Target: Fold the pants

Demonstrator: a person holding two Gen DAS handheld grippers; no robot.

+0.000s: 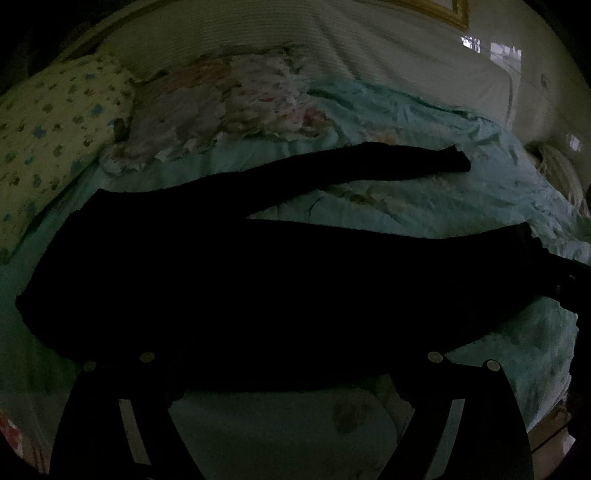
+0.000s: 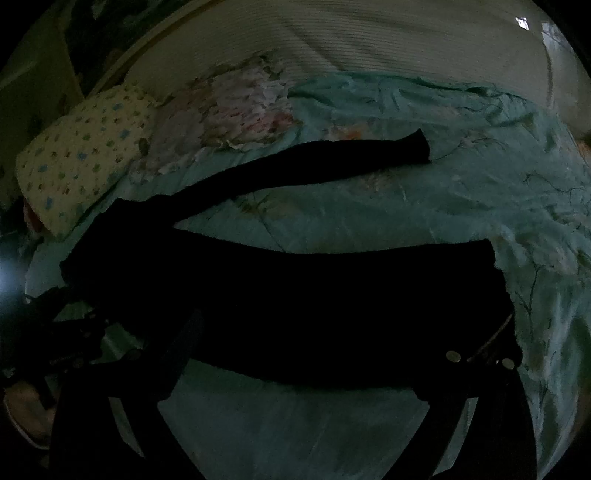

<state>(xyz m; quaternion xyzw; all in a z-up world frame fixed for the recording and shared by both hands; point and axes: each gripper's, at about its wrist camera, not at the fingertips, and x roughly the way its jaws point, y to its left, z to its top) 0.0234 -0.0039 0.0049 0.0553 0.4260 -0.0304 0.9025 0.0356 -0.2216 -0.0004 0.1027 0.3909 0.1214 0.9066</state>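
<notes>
The room was dim. A pair of black pants (image 1: 229, 280) lay flat on a bed, on top of a light green blanket (image 1: 461, 206) with faint flowers. The waist end was to the left. The two legs ran to the right and spread apart like a V, with green blanket showing between them.

Near the head of the bed sat a pale pillow (image 1: 51, 136) with little blue and green dots. Just beside it lay a bunched-up flowery cloth (image 1: 229, 99) in white and pink. Neither one touched the pants. A gold picture frame (image 1: 439, 11) showed at the top, behind the bed.

The left gripper (image 1: 291, 358) had its two fingers wide apart, over the near edge of the pants. The right gripper (image 2: 321, 350) also had its fingers wide apart, over the near leg. Nothing lay over the pants but the dark gripper fingers.

There was no writing to read anywhere.
</notes>
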